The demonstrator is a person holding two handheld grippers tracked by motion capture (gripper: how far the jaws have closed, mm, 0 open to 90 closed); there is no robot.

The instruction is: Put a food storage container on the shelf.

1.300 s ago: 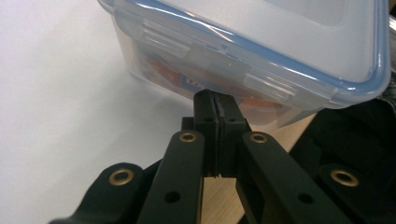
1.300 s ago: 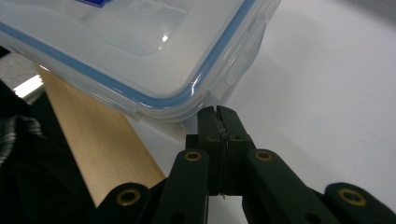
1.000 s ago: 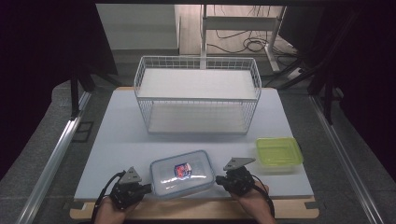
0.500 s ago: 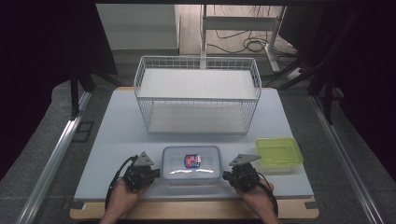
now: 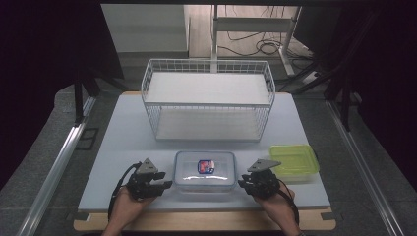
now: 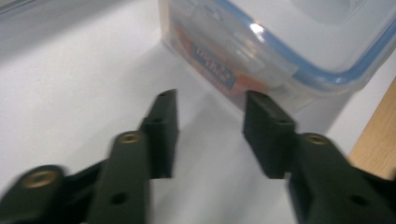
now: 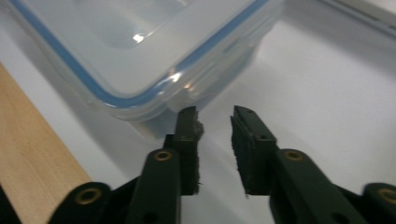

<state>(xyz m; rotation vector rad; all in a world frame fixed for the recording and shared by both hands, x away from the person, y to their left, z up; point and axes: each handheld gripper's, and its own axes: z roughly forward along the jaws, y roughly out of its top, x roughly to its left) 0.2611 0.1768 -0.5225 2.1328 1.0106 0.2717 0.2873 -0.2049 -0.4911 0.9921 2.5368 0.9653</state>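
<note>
Clear lidded container (image 5: 204, 170) with a blue seal (a small red and blue label shows through its lid) sits on the white tabletop (image 5: 123, 147) near the front edge, in front of the white wire basket (image 5: 208, 101). Left hand-held gripper (image 5: 164, 185) lies just beside its left end; its jaws have just been opening and stand apart with nothing between them, the tips close to the container's corner. Right hand-held gripper (image 5: 241, 183) lies just beside the right end, jaws likewise just opened, a narrower gap, gripping nothing. Further right, a yellow-green lidded box (image 5: 294, 160) rests on the tabletop.
</note>
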